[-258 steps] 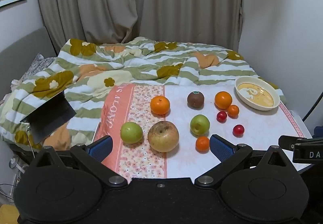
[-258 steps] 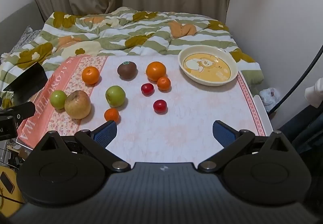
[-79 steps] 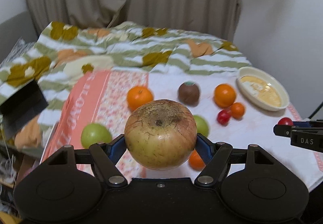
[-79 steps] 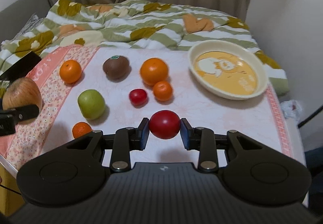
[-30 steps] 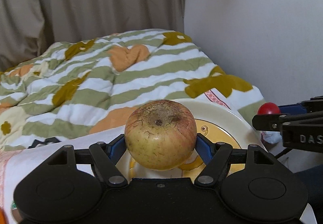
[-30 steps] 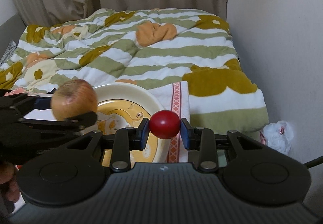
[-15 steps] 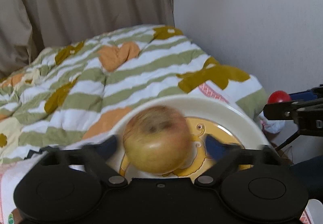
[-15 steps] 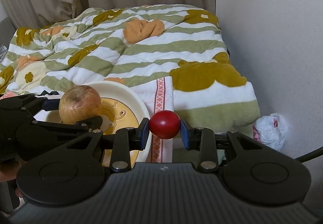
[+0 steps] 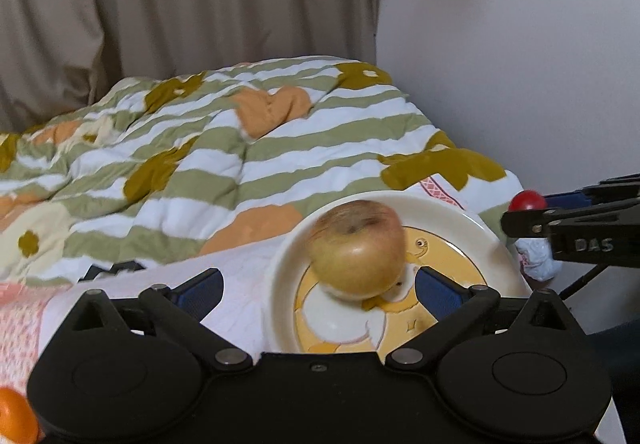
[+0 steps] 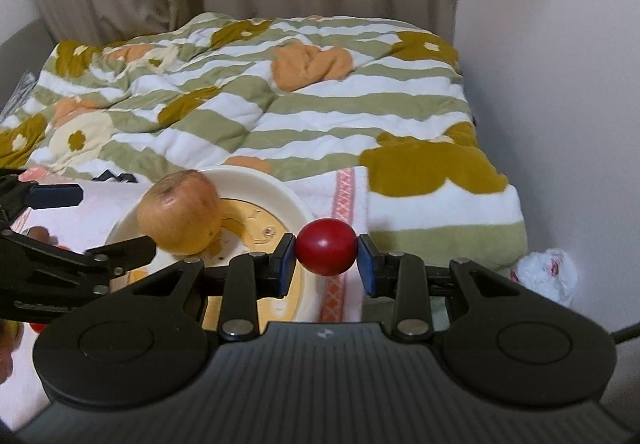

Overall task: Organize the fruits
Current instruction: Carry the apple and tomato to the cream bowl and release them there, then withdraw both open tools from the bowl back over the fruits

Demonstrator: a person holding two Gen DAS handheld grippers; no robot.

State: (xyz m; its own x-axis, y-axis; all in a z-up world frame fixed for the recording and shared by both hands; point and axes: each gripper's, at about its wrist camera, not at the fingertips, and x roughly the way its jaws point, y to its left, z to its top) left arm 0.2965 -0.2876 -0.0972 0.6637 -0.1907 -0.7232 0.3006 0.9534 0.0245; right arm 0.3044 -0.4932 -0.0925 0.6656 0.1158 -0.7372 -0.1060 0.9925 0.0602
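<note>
The left claw [image 9: 318,290] stood wide open, the big apple [image 9: 357,249] in the cream bowl [image 9: 460,218]. Only the right view showed the right claw [image 10: 326,258] gripping a red cherry tomato [image 10: 326,246] beside that bowl.

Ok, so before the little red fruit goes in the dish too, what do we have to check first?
1. Left gripper has let go of the big apple: ok, its jaws stand wide and the pads are off it.
2. Big apple is in the dish: ok, though it looks blurred, so it may be rolling.
3. Small red fruit is held firmly in the right gripper: ok, both pads press on it.
4. Free space in the dish for the red fruit: ok, the side nearer the right gripper is bare.
5. Red fruit is over the dish: not ok, it sits above the rim and cloth.
6. Left gripper out of the way: cannot tell.
</note>
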